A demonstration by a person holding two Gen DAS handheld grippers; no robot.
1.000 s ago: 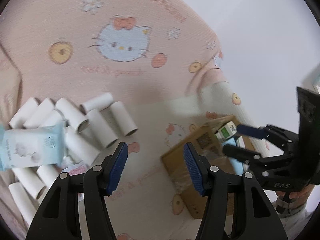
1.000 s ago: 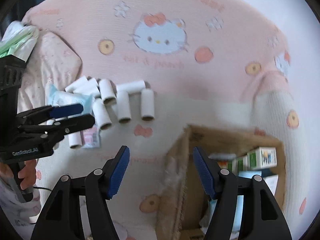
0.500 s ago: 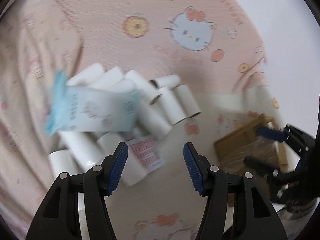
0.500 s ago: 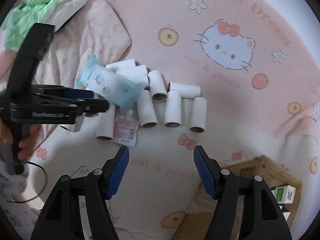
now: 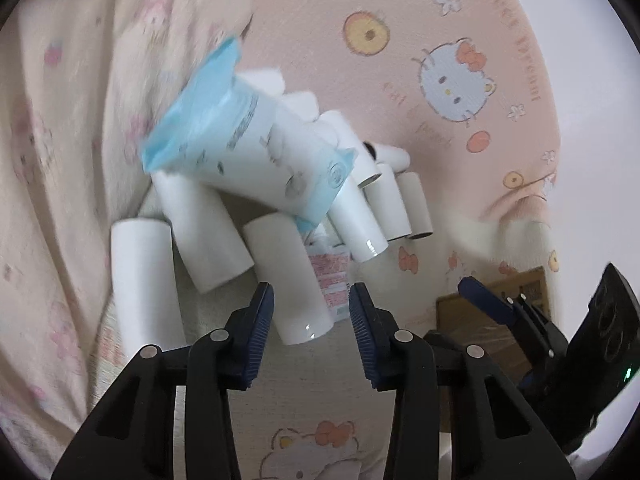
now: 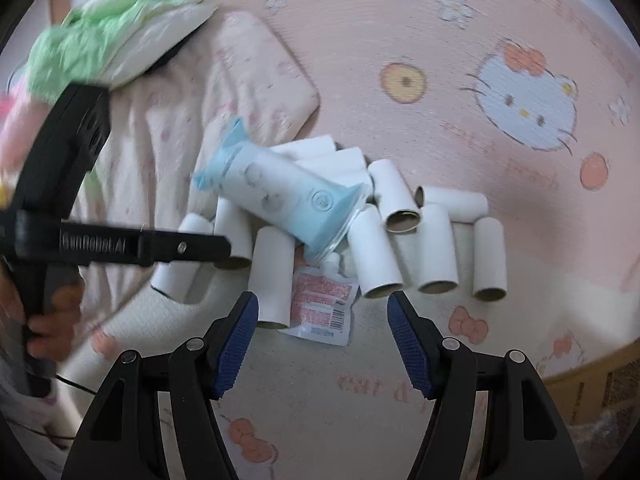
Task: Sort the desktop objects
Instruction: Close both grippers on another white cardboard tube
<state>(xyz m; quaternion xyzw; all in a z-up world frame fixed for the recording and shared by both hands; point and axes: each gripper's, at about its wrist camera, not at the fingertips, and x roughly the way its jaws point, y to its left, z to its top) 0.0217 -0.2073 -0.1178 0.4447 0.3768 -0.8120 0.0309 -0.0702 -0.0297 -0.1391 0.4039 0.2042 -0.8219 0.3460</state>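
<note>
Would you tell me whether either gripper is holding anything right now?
Neither: the left gripper, jaws just closing, straddles a paper tube untouched; the right gripper is empty.

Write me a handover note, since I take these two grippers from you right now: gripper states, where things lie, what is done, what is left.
Left gripper: open, jaws have just been closing, a white paper tube between the pads, not yet pinched.
Right gripper: open, empty, over the pink-printed sachet.
Pile on the bedspread: the other white tubes, and a blue-and-white tissue pack lying across them.
Cardboard box: beside the pile, near the right gripper; contents not visible now.
Done: cannot tell. Left: the whole pile.
</note>
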